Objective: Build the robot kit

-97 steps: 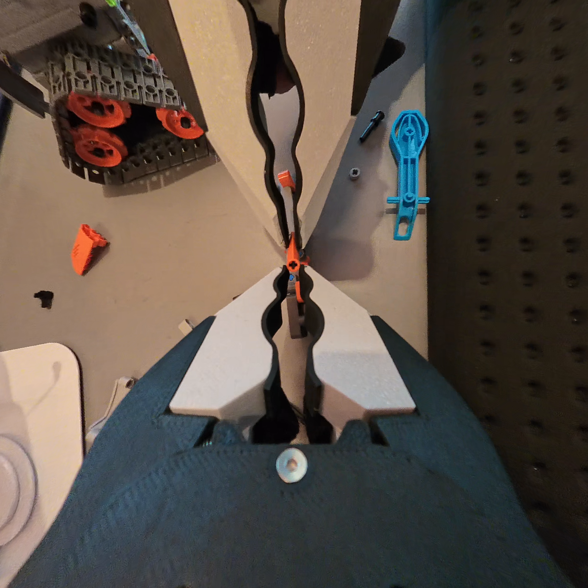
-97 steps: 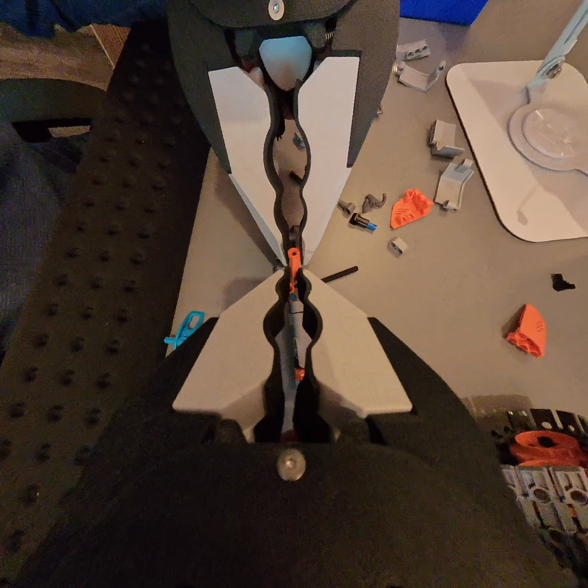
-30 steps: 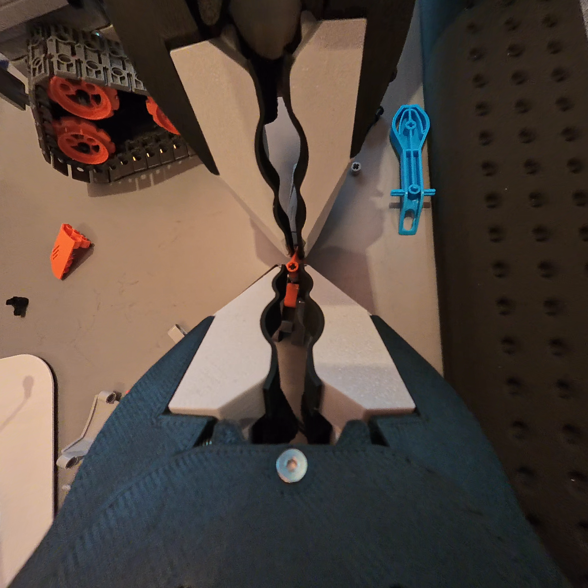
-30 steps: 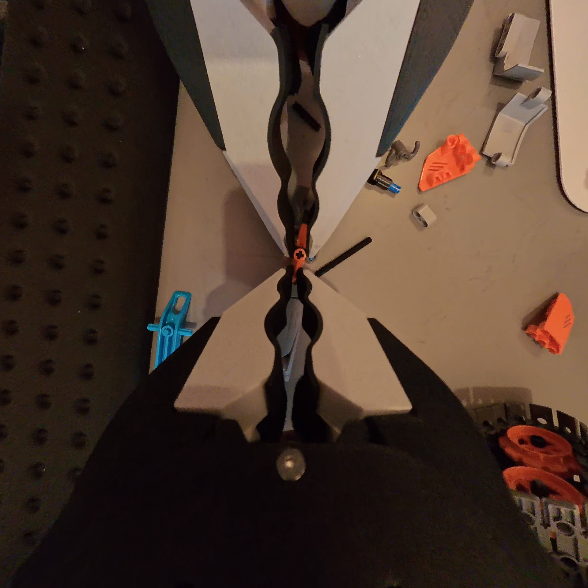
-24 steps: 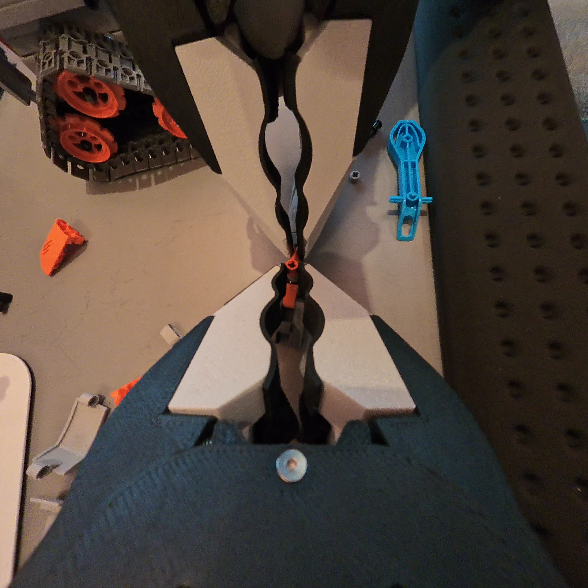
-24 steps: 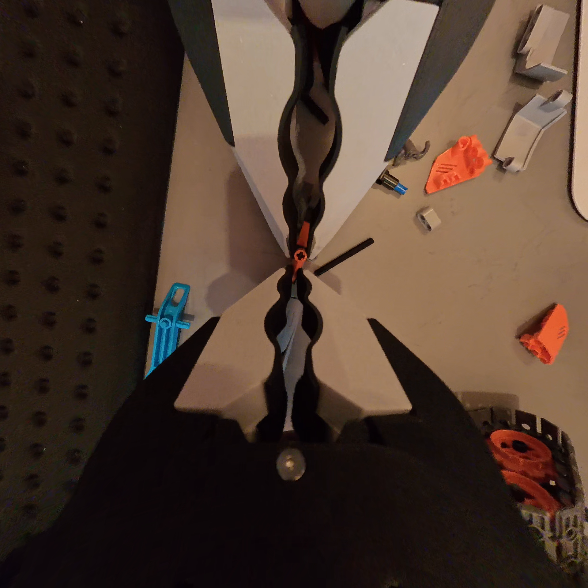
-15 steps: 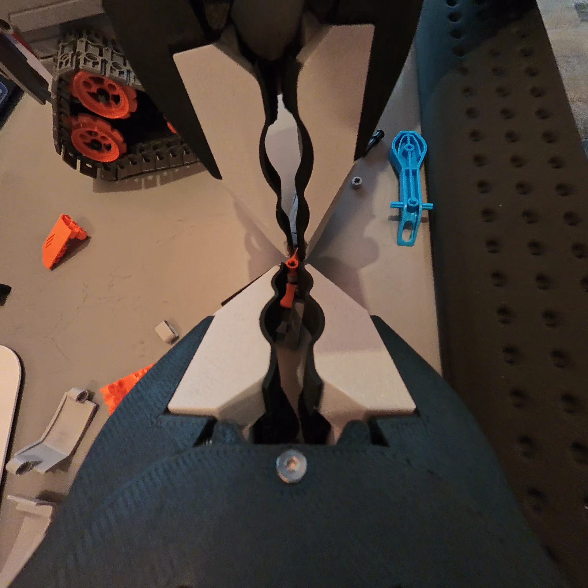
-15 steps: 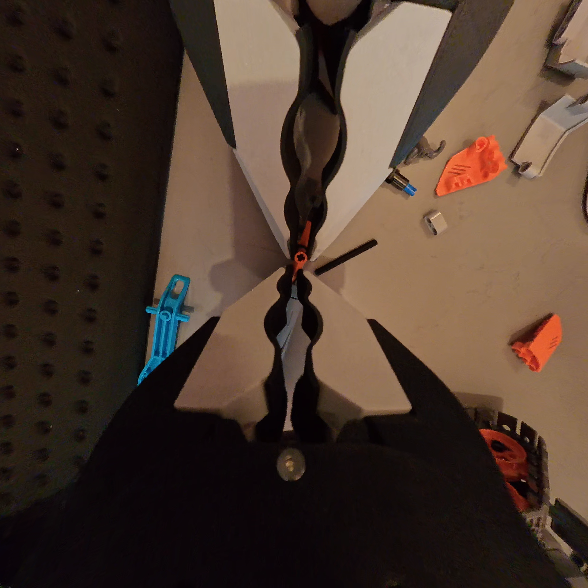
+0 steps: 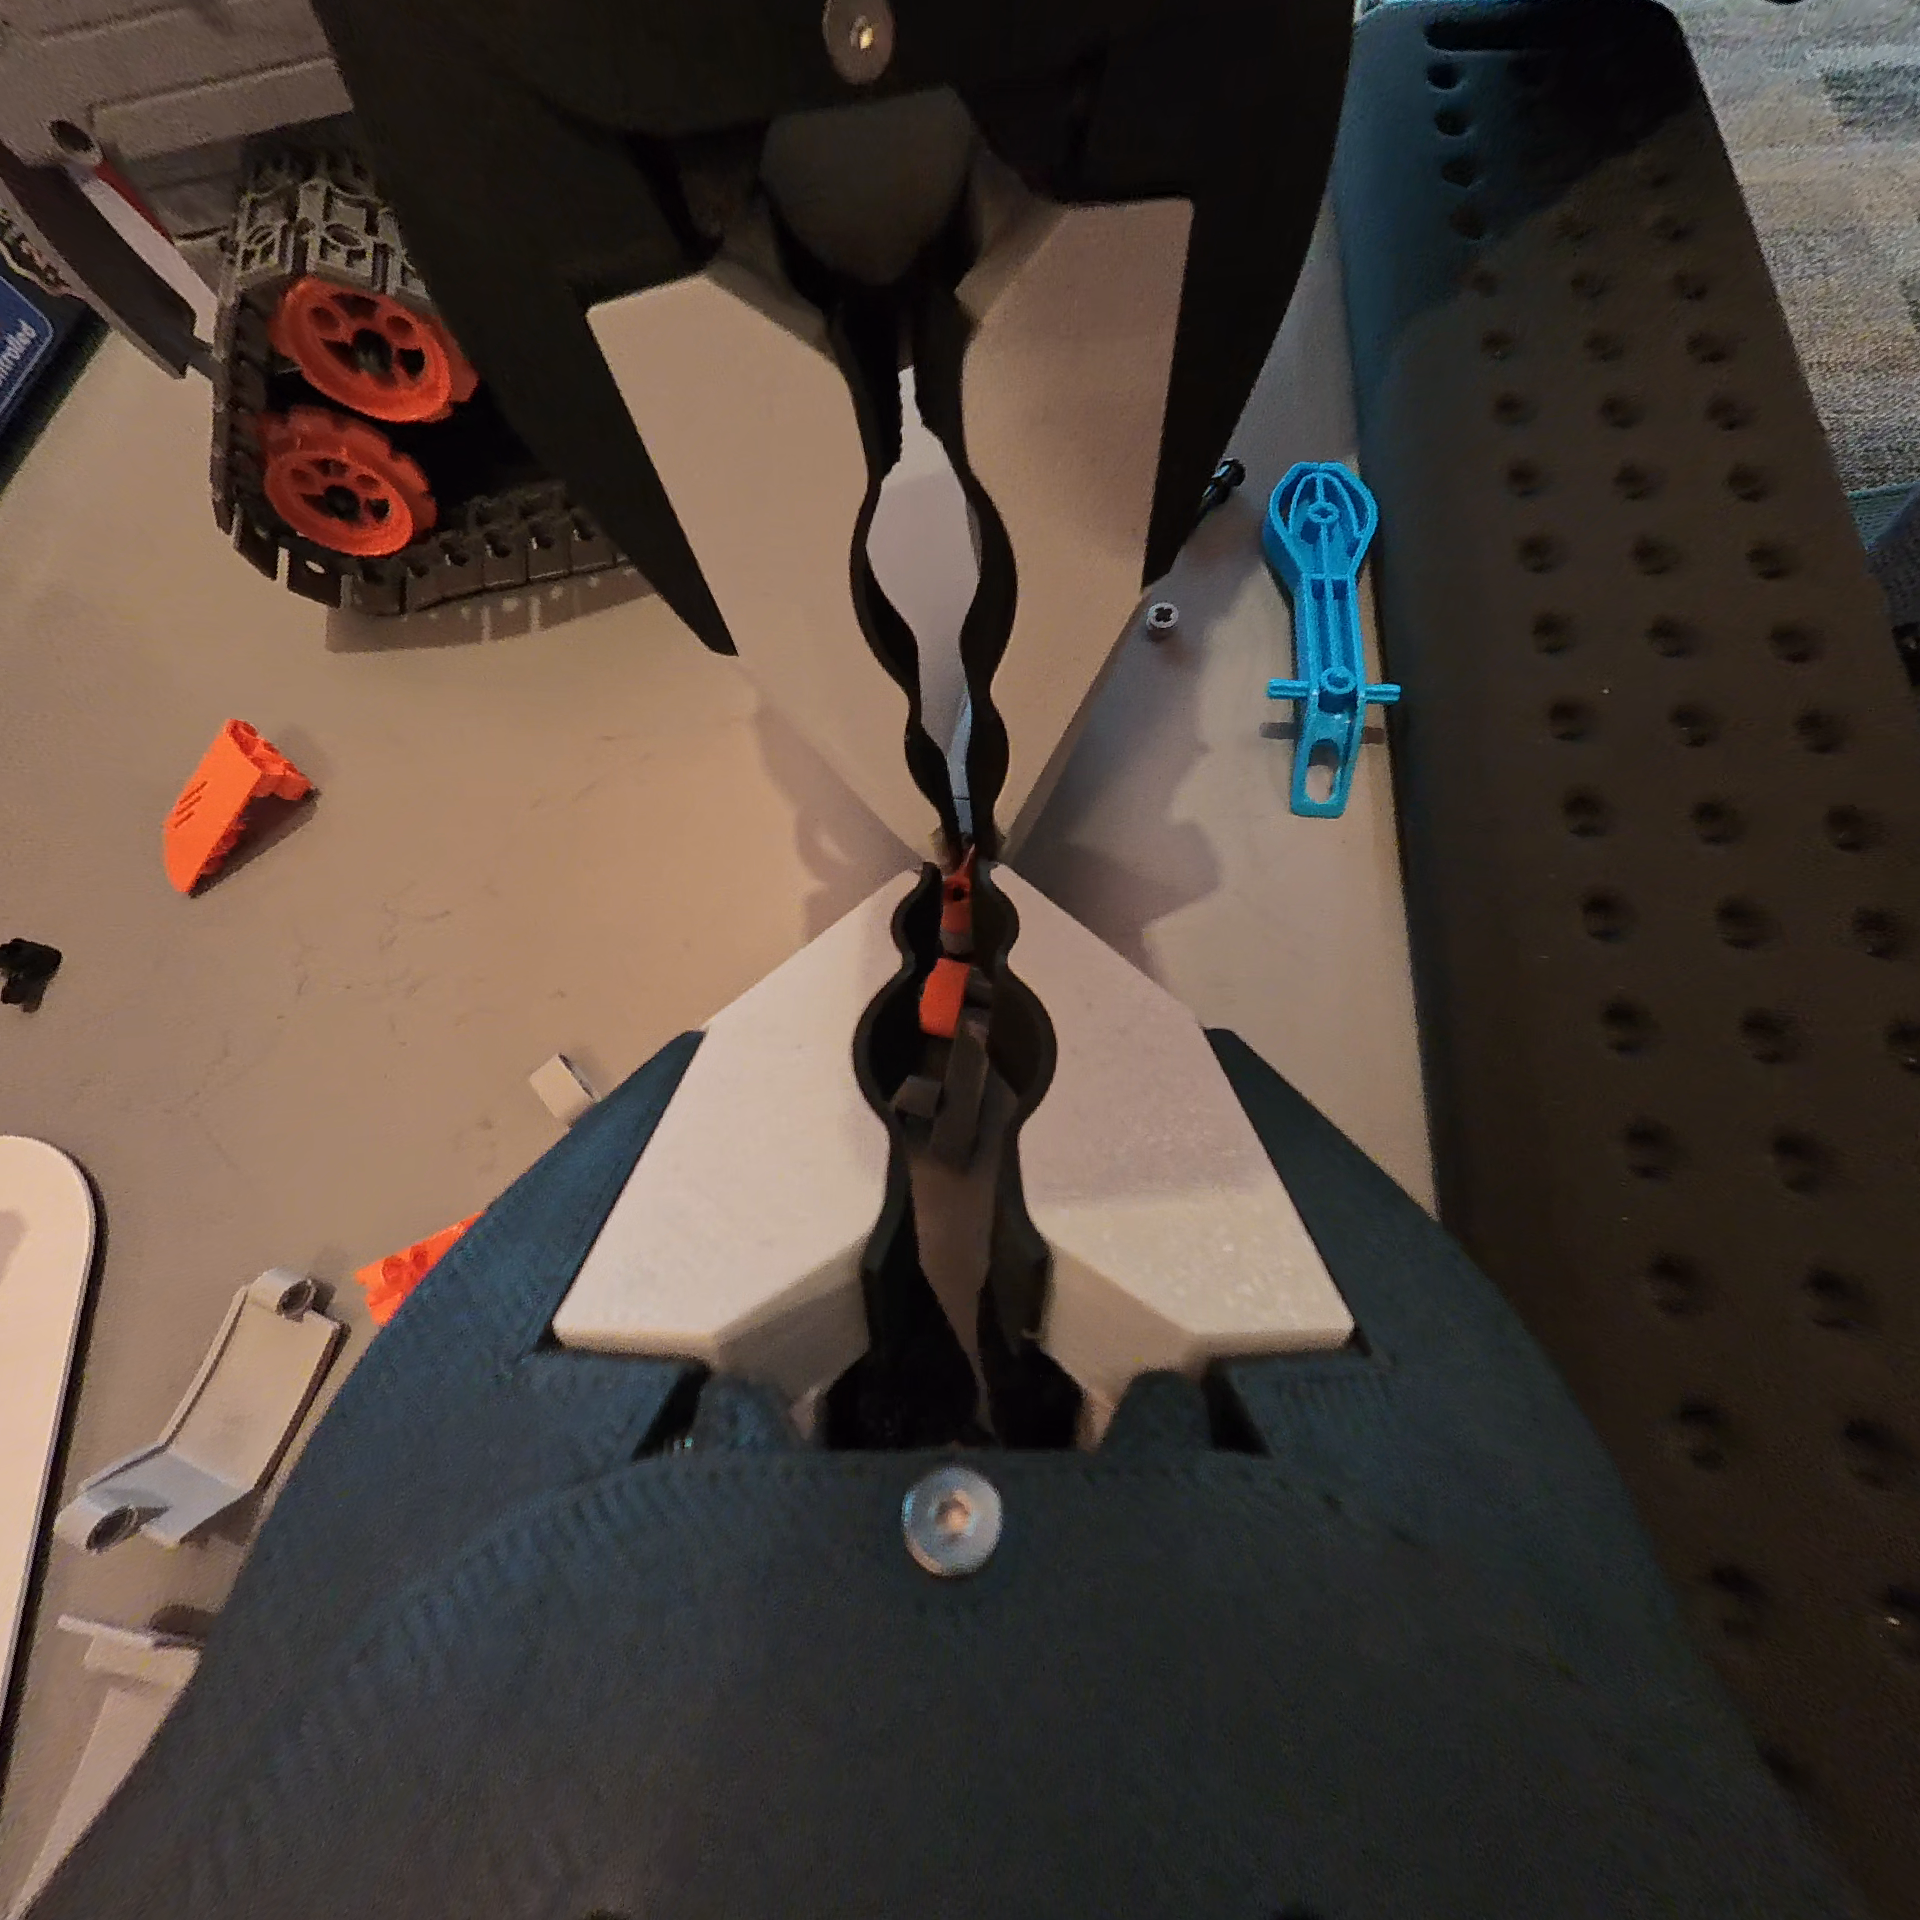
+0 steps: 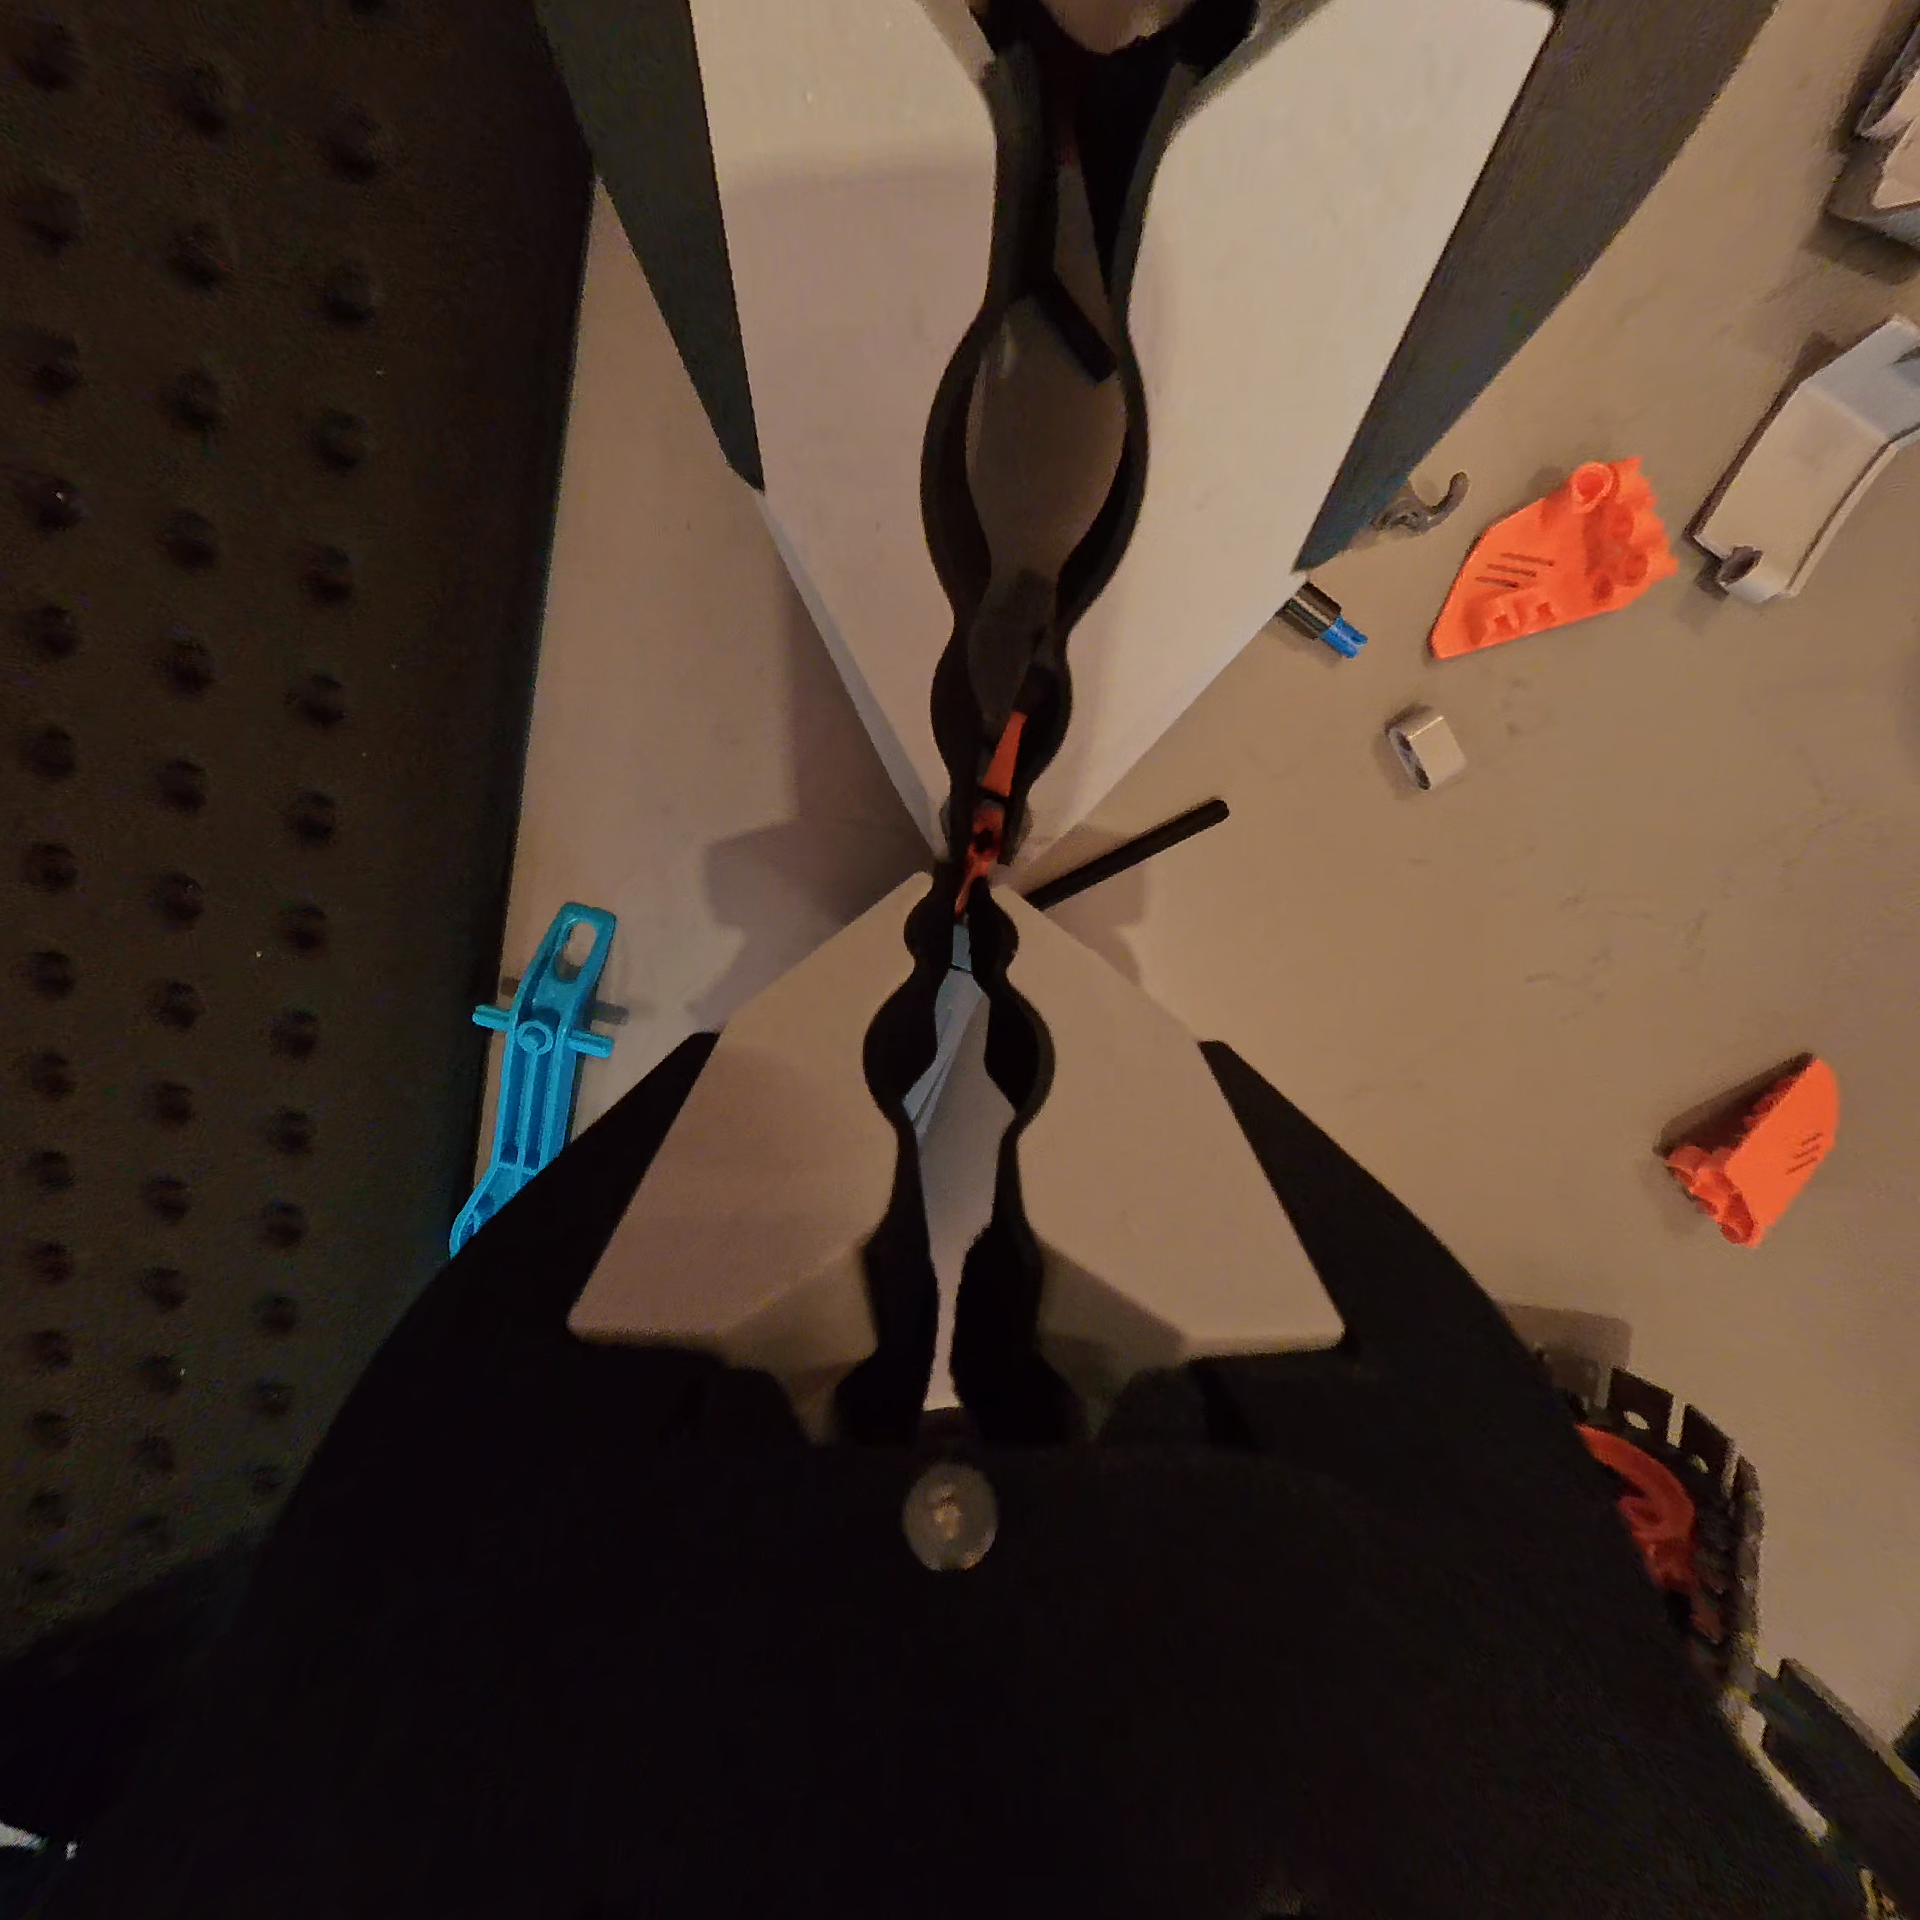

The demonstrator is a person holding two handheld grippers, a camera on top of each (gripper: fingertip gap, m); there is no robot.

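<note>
My left gripper (image 9: 961,878) is shut on a small orange-and-grey part (image 9: 948,992) that lies along its jaws, orange end at the tips. My right gripper (image 10: 961,909) is shut on a thin pale strip (image 10: 948,1023). The two grippers meet tip to tip above the tan table (image 9: 520,883). In the left wrist view the right gripper (image 9: 961,831) comes down from the top. In the right wrist view the left gripper (image 10: 982,831) comes down from the top with the orange part (image 10: 995,774) in its jaws. The orange end touches the right gripper's tips.
A blue lever tool (image 9: 1325,623) lies by a dark perforated mat (image 9: 1662,935). A tracked assembly with orange wheels (image 9: 343,416) stands at the far left. Orange wedges (image 9: 223,800) (image 10: 1548,571), a black axle (image 10: 1132,852), a grey curved panel (image 9: 208,1423) and small connectors (image 10: 1429,750) are scattered. Both grippers' tips are close together, under 4 cm apart.
Both grippers stay shut and tip to tip. The joined pair has drifted over the table: the grey panel came into the left view, and the tracked assembly slid toward the right view's lower edge.
</note>
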